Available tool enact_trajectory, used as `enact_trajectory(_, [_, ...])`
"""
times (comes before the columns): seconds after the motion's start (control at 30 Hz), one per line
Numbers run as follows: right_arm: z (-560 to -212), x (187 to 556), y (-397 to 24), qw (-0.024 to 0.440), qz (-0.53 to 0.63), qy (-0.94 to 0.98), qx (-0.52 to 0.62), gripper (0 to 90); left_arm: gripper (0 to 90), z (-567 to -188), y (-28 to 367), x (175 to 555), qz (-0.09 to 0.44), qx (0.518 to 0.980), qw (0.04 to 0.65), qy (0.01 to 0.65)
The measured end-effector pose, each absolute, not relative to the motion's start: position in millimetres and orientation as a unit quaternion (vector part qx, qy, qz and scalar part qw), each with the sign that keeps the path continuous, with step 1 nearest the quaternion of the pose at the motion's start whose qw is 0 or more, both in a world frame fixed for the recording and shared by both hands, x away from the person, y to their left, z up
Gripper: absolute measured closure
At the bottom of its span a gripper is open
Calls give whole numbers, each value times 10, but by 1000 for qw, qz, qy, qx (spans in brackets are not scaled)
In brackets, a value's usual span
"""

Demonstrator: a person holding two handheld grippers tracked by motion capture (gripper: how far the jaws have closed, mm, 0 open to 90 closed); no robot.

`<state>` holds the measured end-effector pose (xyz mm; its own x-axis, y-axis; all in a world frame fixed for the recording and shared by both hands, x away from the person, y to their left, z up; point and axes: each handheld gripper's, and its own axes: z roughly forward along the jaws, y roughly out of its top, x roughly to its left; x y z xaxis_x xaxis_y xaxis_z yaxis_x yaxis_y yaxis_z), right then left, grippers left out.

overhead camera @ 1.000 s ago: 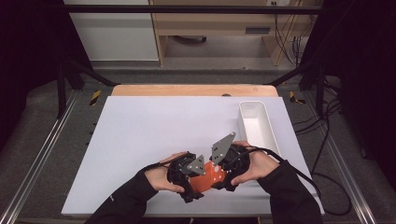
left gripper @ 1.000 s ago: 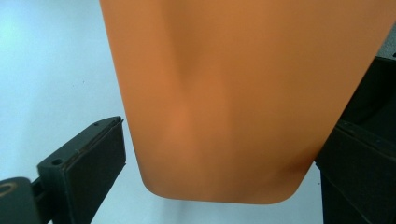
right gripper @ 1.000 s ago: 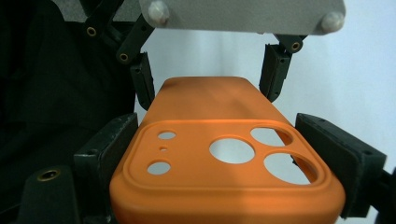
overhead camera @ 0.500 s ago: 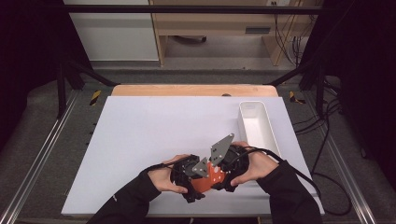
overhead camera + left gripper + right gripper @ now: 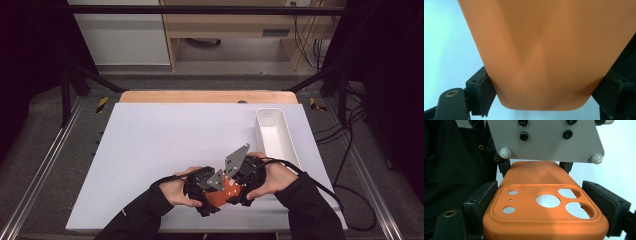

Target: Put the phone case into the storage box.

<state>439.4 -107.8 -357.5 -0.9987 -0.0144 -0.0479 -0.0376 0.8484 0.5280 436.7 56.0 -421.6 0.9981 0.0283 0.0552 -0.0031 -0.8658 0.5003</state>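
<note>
A: Where does the orange phone case (image 5: 223, 194) sit?

B: It sits between the two hands at the near edge of the white table (image 5: 165, 145), well short of the white bin (image 5: 276, 134) that stands at the far right. The left gripper (image 5: 206, 186) has one end of the case and the right gripper (image 5: 243, 184) has the other, so both meet over it.

A: How do the left gripper's jaws stand?

B: They have just been closing, and in the left gripper view they now press on either side of the case's rounded end (image 5: 544, 62) (its smooth back takes up most of that view). The pads touch the case on both flanks.

A: And the right one?

B: Its jaws are clamped on the camera end of the case (image 5: 544, 215), one pad against each long edge. The raised camera panel with its round cut-outs faces up toward that camera.

A: What blocks the sight of the case?

B: From above, the grey three-cornered plate (image 5: 236, 159) on the right gripper tilts over it, and a second grey plate (image 5: 216, 180) on the left gripper covers its middle, so the high view gives just a small patch of orange. In the right gripper view the left gripper's plate (image 5: 544, 140) stands right beyond the case and hides its far end, with a dark sleeve (image 5: 454, 160) beside it.

A: Anything else near the case?

B: The black cable (image 5: 305, 175) trails from the right gripper past the bin's near end and off the table edge.
</note>
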Motion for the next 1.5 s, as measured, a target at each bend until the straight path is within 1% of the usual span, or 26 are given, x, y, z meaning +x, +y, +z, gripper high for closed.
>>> enact_trajectory(0.7, [-3559,4387,-1088,34,287,957,-13,152,159,-4197,614,4367,49,960,275,7])
enact_trajectory(0.93, [-3545,4387,-1101,34,299,954,-10,98,158,-4197,634,4383,54,958,281,13])
enact_trajectory(1.13, [-3478,4389,-1149,49,326,944,-2,62,159,-4212,671,4399,53,958,280,16])
enact_trajectory(1.5, [-3340,4365,-1297,73,377,923,17,27,158,-4211,726,4412,50,954,294,25])
